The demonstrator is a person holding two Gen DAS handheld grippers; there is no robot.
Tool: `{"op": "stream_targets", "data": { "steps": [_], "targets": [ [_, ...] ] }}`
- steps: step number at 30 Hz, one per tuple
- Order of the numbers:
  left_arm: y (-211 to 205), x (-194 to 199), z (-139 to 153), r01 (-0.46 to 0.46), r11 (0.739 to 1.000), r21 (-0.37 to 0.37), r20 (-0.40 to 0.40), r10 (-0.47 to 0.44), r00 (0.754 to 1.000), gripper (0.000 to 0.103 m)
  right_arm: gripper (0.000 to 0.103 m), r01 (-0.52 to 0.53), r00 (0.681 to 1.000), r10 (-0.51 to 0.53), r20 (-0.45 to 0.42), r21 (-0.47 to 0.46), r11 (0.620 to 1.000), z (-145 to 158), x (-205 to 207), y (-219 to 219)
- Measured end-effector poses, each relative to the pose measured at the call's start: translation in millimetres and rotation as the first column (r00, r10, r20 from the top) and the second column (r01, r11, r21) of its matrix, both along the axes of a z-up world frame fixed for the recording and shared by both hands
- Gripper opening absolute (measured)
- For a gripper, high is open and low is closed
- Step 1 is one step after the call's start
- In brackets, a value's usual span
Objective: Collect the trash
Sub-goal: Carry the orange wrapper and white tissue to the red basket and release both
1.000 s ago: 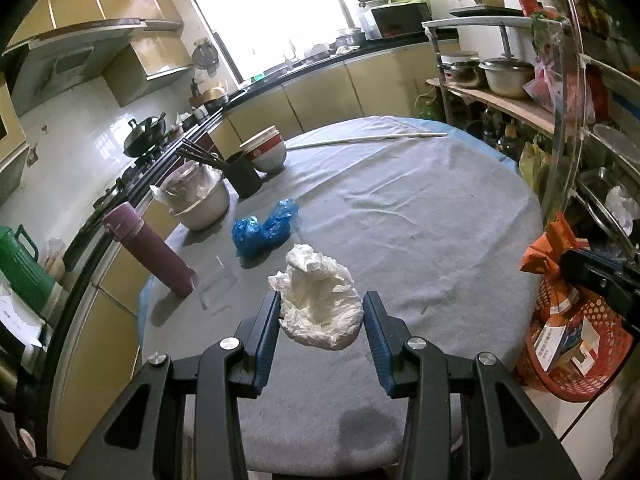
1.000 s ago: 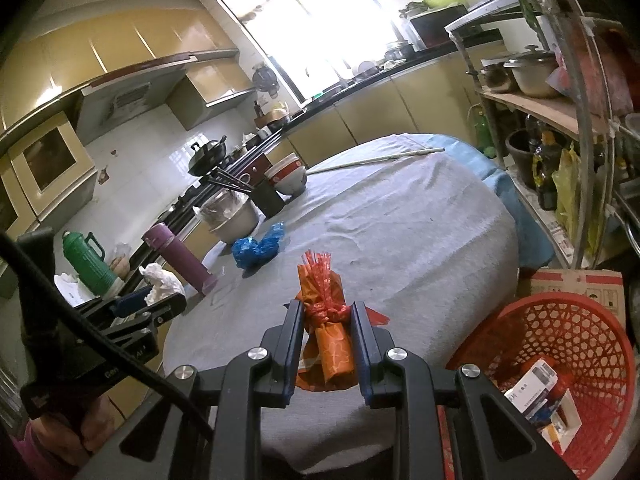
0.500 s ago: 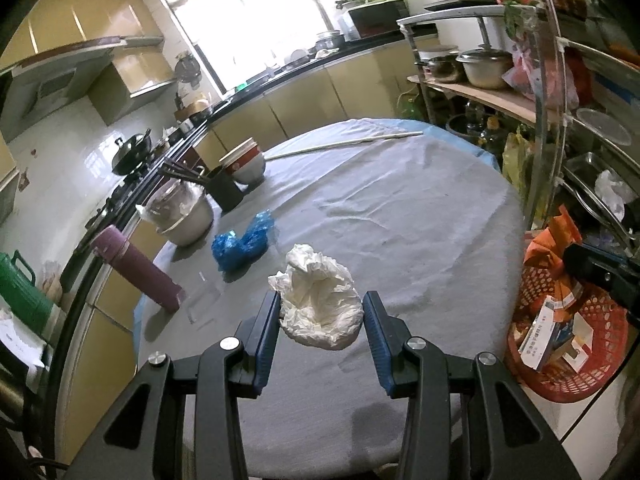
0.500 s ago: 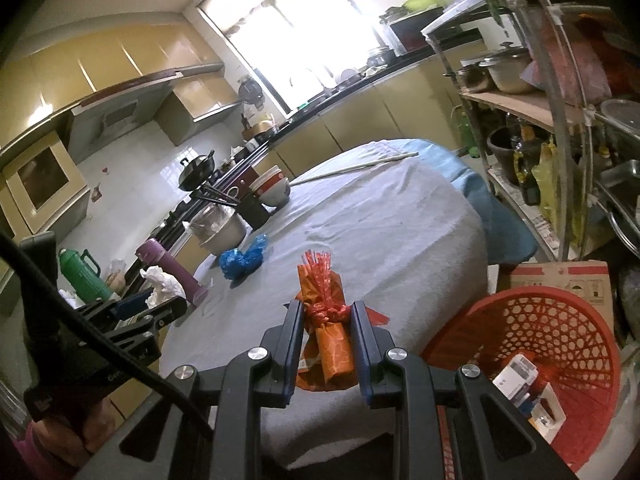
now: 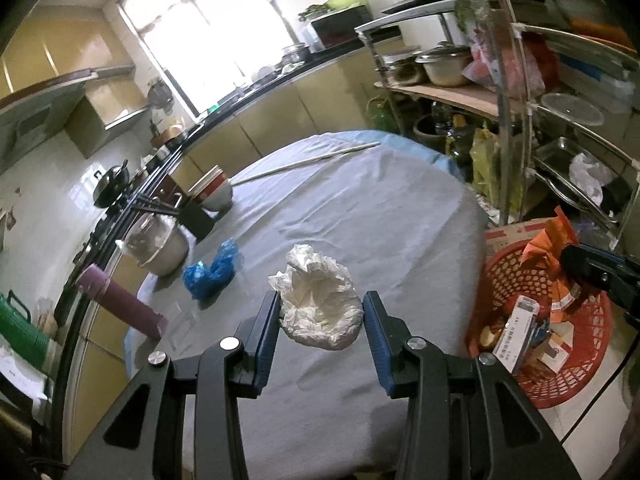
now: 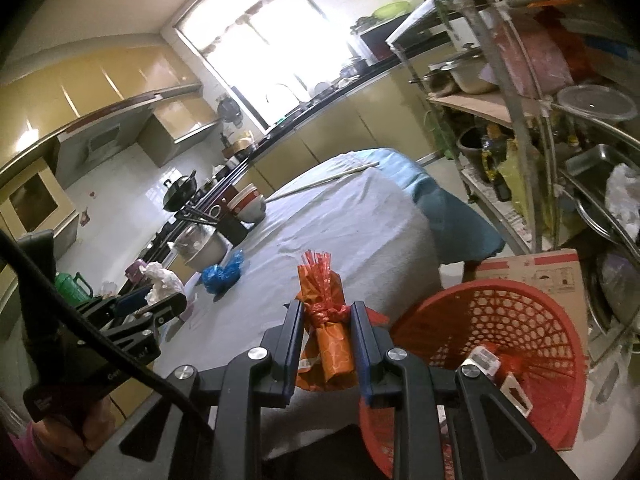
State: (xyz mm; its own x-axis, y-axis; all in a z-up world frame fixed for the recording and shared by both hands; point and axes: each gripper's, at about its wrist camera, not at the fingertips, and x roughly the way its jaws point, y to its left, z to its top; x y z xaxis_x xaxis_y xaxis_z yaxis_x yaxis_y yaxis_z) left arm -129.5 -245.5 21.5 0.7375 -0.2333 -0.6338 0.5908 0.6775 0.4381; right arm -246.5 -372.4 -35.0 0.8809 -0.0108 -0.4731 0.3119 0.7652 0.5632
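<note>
My left gripper [image 5: 320,308] is shut on a crumpled white tissue wad [image 5: 320,308], held above the grey-clothed round table [image 5: 360,208]. My right gripper [image 6: 326,312] is shut on an orange snack wrapper [image 6: 326,320] tied with red ribbon, near the table's edge. Just right of it stands a red plastic basket [image 6: 520,340] on the floor with several small boxes inside. The left wrist view shows the same basket [image 5: 500,280] at right, with the right gripper and the wrapper [image 5: 544,244] above its rim. A crumpled blue plastic piece [image 5: 210,272] lies on the table.
On the table's left side stand a lidded metal pot [image 5: 160,244], a purple flask [image 5: 120,304], stacked bowls [image 5: 212,192], a dark holder and long chopsticks [image 5: 304,160]. A metal shelf rack [image 5: 520,120] with pots stands right; a cardboard box [image 6: 536,272] sits behind the basket.
Both grippers have swung to the right with their loads. The red basket has come further into both views, and the right gripper with its wrapper now hangs by the basket's rim.
</note>
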Motion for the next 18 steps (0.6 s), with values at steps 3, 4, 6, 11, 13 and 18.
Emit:
{"op": "stream_targets", "data": {
  "steps": [3,4,6,11,13,18],
  "targets": [
    [-9.7,-6.3,-1.0,0.024,1.000,0.005,-0.006,-0.023,1.000,0.044,0.025,0.020,1.000,-0.020,-0.001,0.009,1.000,-2.3,-9.2,-7.7],
    [-13.1,-8.0,-1.4,0.030,1.000,0.007,-0.007,-0.029,1.000,0.044,0.025,0.027,1.000,-0.027,-0.001,0.012,1.000,-2.8,-12.4,-10.5],
    [-19.3,-11.8,-2.2,0.044,0.999,0.010,-0.011,-0.044,0.999,0.044,0.025,0.040,0.999,-0.040,-0.001,0.017,0.999,-3.7,-17.2,-14.7],
    [-35.9,-22.1,-5.7,0.081,0.997,0.017,-0.029,-0.080,0.996,0.044,0.025,0.077,0.997,-0.077,-0.008,0.028,0.997,-8.4,-32.5,-28.1],
    [-41.7,-26.2,-7.7,0.093,0.995,0.022,-0.033,-0.092,0.995,0.044,0.025,0.094,0.996,-0.094,-0.012,0.034,0.995,-10.8,-39.4,-33.8],
    [-53.9,-35.5,-12.2,0.125,0.991,0.039,-0.039,-0.124,0.992,0.044,0.025,0.139,0.990,-0.138,-0.022,0.046,0.989,-17.0,-56.7,-47.0]
  ]
}}
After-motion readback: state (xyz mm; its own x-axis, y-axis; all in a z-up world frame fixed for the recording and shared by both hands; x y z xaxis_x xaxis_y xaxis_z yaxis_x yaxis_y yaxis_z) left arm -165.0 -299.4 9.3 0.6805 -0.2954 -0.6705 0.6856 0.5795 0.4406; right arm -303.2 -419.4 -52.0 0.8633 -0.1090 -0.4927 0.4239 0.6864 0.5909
